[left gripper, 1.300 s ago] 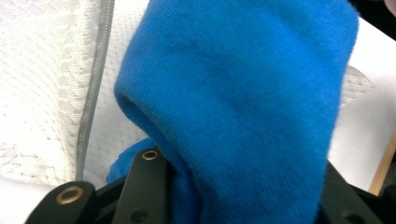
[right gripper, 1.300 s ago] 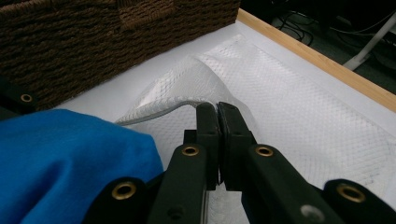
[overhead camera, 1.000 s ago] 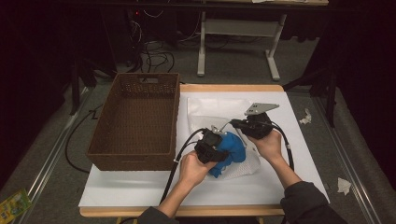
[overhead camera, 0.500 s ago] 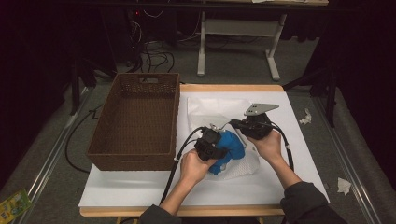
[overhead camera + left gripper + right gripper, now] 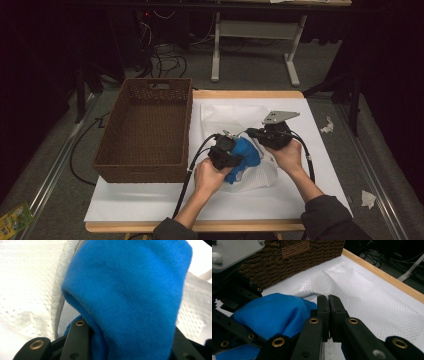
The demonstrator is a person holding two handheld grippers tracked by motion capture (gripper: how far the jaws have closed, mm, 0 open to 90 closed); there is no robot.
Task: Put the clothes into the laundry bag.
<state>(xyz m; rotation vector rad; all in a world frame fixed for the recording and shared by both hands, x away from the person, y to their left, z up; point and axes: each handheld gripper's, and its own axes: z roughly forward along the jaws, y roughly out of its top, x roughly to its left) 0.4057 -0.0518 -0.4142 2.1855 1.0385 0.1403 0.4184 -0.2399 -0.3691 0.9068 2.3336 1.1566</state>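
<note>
Blue cloth (image 5: 245,155): bunched at the middle of the counter (image 5: 150,210), partly on a white mesh bag (image 5: 260,175), between the two grippers; its lower part is hidden behind the left gripper in the high view.
Left gripper (image 5: 227,152): closed on the blue cloth (image 5: 130,295), which bulges up between its jaws; in the left gripper view the jaw tips are buried under the fabric and cannot be made out.
Right gripper (image 5: 252,133): jaws pressed together, tips at the mesh bag's edge just beside the blue cloth (image 5: 274,312); whether mesh is pinched between the tips is too fine to tell.
White mesh bag: lies flat on the counter's white cover, its grey zipper edge (image 5: 58,310) running beside the cloth; much of it is covered by cloth and hands.
Basket (image 5: 145,130): brown woven, on the counter to the left, its inside dark; in the right gripper view it is cut off at the top edge.
Grey plate (image 5: 280,116): sits atop the right gripper.
Writing: a green packet (image 5: 15,220) on the floor at lower left carries print too small to read.
Surroundings: dark beyond the counter; cables and a table frame are dimly seen.
</note>
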